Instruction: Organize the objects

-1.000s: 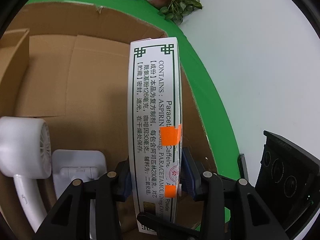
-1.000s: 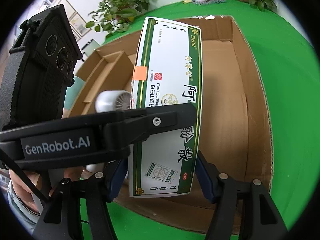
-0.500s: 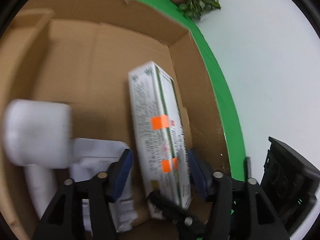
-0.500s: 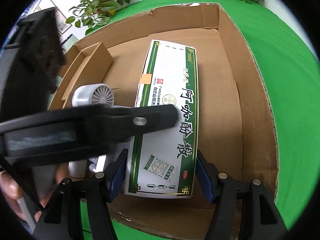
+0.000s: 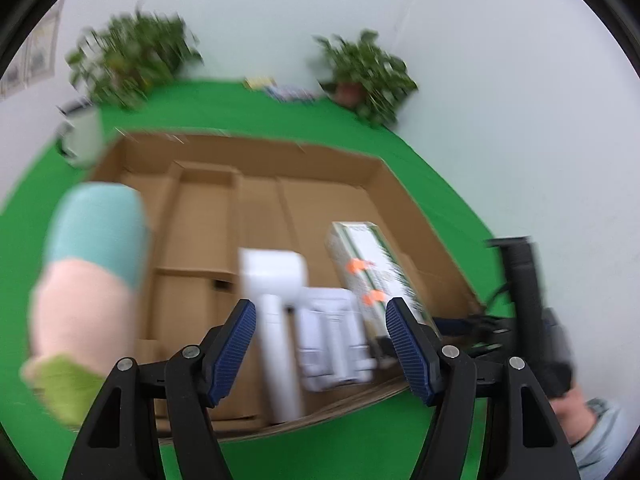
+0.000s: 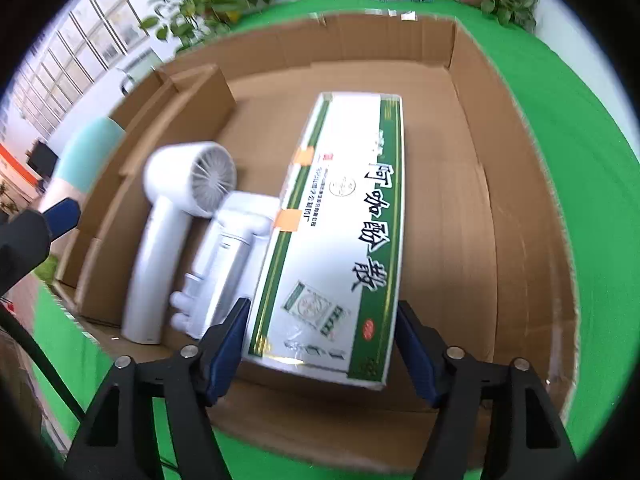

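A white and green medicine box [image 6: 344,216] lies in the cardboard carton [image 6: 500,160], its left edge resting on a white appliance [image 6: 228,248] beside a white handheld fan [image 6: 180,216]. My right gripper [image 6: 322,320] straddles the box's near end. Its jaws are opening and the pads stand just off the box's sides. My left gripper [image 5: 320,320] hangs above the carton's near edge [image 5: 280,428], jaws opening with nothing between them. From there the medicine box [image 5: 368,268], the fan [image 5: 276,280] and the appliance [image 5: 332,332] are blurred.
A tall teal, pink and green cylinder [image 5: 88,280] stands just outside the carton's left wall. Cardboard dividers [image 6: 192,112] fill the carton's left part. A mug [image 5: 82,142] and potted plants [image 5: 360,76] sit at the far side of the green table. A hand [image 5: 572,412] is at the right.
The medicine box went from upright in both grippers to lying in the carton. My left gripper let go, opened and pulled back up out of the carton. My right jaws widened.
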A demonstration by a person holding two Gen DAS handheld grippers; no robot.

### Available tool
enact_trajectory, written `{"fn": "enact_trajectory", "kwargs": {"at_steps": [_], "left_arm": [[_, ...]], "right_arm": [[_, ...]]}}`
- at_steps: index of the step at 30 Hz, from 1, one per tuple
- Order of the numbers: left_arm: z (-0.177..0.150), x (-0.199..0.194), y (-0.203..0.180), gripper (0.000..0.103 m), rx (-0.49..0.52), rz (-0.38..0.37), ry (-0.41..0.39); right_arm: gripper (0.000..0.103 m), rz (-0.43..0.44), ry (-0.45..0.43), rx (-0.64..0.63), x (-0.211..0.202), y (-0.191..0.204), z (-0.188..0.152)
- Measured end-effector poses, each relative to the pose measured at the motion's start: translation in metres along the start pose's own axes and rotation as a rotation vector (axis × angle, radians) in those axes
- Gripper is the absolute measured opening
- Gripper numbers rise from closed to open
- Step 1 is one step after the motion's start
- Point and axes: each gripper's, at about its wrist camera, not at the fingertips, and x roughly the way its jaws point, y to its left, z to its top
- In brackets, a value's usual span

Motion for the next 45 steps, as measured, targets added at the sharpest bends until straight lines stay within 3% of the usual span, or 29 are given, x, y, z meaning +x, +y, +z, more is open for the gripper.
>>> {"fn": "enact_trajectory", "kwargs": {"at_steps": [4,9,13,15,18,23,29,45], "left_arm": [[-0.032,-0.049,0.010,0.070,0.063,0.130,-0.106],[-0.069,-0.044,0.031,0.077,0.094,0.289,-0.192],[-0.093,-0.019,0.049,0.078,0.031,0.335,-0.226],[-0.097,-0.010,0.045,0.080,0.056,0.370,-0.270],[-0.099,0.003,0.039,0.089,0.085,0.398,-0.263],[-0.096,0.006,0.031,0.097,0.106,0.420,-0.237],[-0.095,0.002,0.029,0.102,0.105,0.416,-0.227],[-0.095,0.001,0.028,0.103,0.104,0.414,-0.227]], "right_arm": [[0.081,-0.035,-0.144,-0.017,-0.029,0.005,-0.016],[0.083,-0.126,-0.371,-0.068,-0.055,0.022,-0.056],[0.083,-0.179,-0.477,-0.108,-0.051,0.039,-0.066],[0.084,-0.199,-0.515,-0.113,-0.045,0.046,-0.062],[0.084,-0.215,-0.568,-0.100,-0.048,0.043,-0.068],[0.088,-0.235,-0.608,-0.101,-0.045,0.043,-0.070],[0.102,-0.224,-0.608,-0.106,-0.043,0.044,-0.067],[0.102,-0.228,-0.606,-0.107,-0.041,0.044,-0.065]]}}
